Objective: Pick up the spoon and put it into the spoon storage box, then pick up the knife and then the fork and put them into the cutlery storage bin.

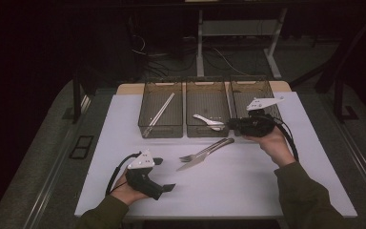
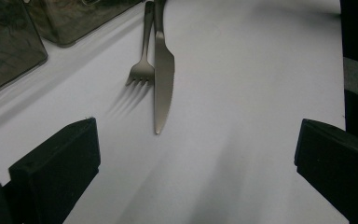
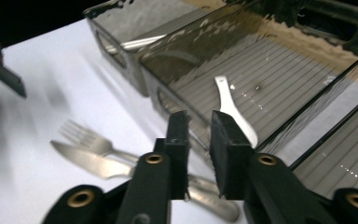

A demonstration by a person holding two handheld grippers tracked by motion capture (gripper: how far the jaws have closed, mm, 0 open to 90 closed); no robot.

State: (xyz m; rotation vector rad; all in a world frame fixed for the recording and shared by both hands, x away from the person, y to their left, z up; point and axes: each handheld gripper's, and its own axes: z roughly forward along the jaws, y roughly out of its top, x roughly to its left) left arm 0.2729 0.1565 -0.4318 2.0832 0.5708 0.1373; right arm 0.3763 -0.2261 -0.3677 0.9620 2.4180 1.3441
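Note:
A metal fork (image 1: 196, 154) and knife (image 1: 201, 160) lie side by side in the middle of the white mat (image 1: 248, 191). My left gripper (image 1: 164, 174) rests low at the front left, open and empty, its jaws pointing toward the cutlery; the fork (image 2: 142, 70) and knife (image 2: 163, 79) lie ahead of this gripper (image 2: 198, 140). My right gripper (image 1: 231, 123) hovers at the front wall between the middle and right bins. Its jaws (image 3: 199, 121) are nearly together with nothing between them. A white spoon (image 3: 230, 109) lies in the middle bin just beyond them, with the fork (image 3: 86, 135) and knife (image 3: 84, 161) below left.
Three clear bins stand in a row at the back of the mat. The left bin (image 1: 145, 125) holds chopsticks (image 1: 159, 113), the middle bin (image 1: 207, 135) the white spoon (image 1: 208, 121), and the right bin (image 1: 267, 88) is partly behind the right hand. Table legs and cables lie beyond.

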